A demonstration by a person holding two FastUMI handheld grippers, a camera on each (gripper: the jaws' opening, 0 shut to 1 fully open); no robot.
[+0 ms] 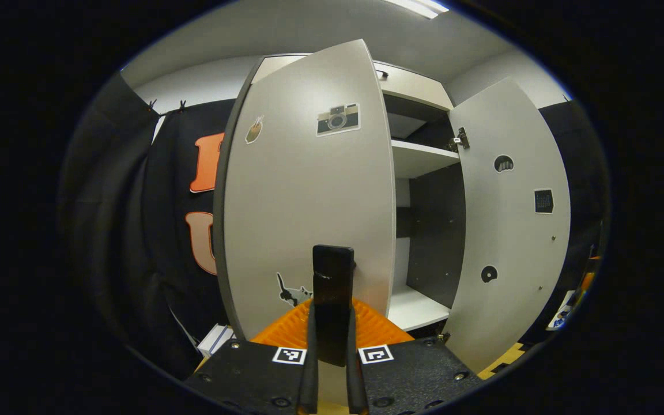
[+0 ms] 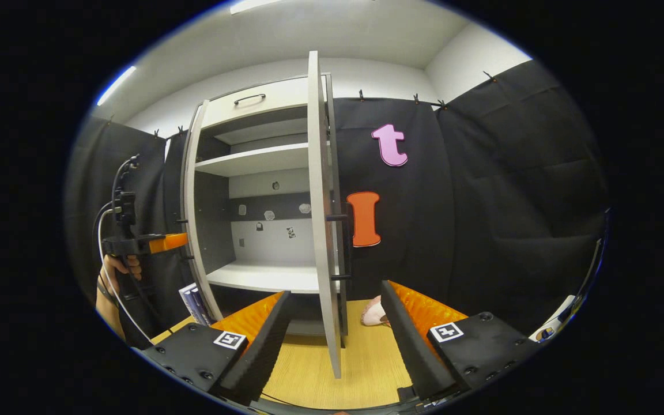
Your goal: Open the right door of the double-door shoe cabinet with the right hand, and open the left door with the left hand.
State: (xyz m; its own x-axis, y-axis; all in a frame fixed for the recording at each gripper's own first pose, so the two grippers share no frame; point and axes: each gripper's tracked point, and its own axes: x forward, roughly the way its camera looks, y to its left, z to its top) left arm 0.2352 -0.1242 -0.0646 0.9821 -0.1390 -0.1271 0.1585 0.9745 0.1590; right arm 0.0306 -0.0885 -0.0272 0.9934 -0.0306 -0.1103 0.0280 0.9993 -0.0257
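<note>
Both doors are open. The left hand-held gripper (image 1: 332,323) pinches the left door (image 1: 303,196) handle; the right hand-held gripper (image 2: 332,340) gapes around the right door (image 2: 321,219), at 12 o'clock. Next: let go.

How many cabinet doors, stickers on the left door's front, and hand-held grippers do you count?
Cabinet doors: 2 (left door, right door)
Stickers: 3 (camera sticker, cup-shaped sticker, cat sticker)
Hand-held grippers: 2 (left hand-held gripper, right hand-held gripper)
Total: 7

Black tongs (image 2: 332,337) with ribbed orange backing, square black-and-white markers and small screws on the black base blocks. Beside the cabinet (image 2: 251,190), other tongs (image 2: 142,243): black frame, orange part, black and white cables.
</note>
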